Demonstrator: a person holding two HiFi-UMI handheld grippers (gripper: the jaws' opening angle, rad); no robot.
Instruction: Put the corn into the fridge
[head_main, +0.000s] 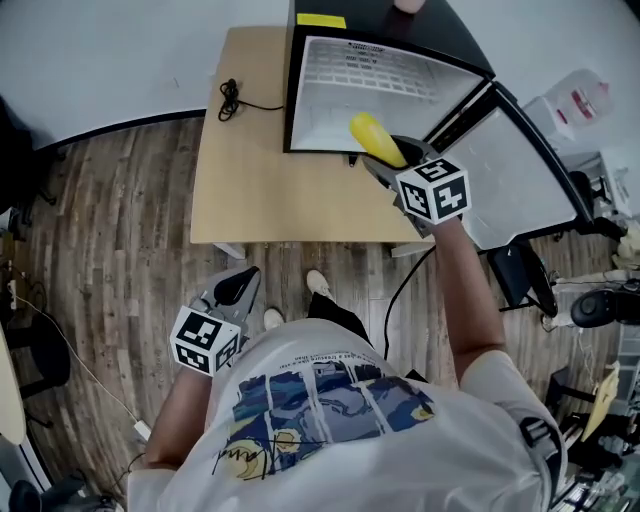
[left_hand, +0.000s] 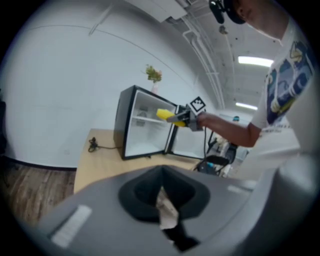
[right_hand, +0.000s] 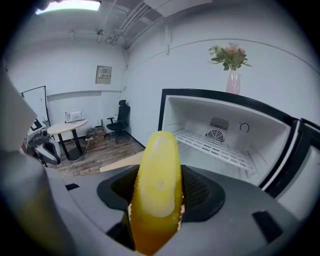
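Your right gripper (head_main: 392, 166) clamps the corn (right_hand: 157, 176) at the open fridge's (head_main: 300, 95) mouth, toward 1 o'clock in the head view. The cob juts past the jaws, so it may clip the wire shelf (right_hand: 220, 149) or pivot loose. Your left gripper (head_main: 238, 287) hangs closed at 7 o'clock.

Looks like an office-type lab: black swivel office chair (right_hand: 121, 115), round pale meeting table (right_hand: 66, 125), bare ceiling pipes (right_hand: 134, 19) overhead.
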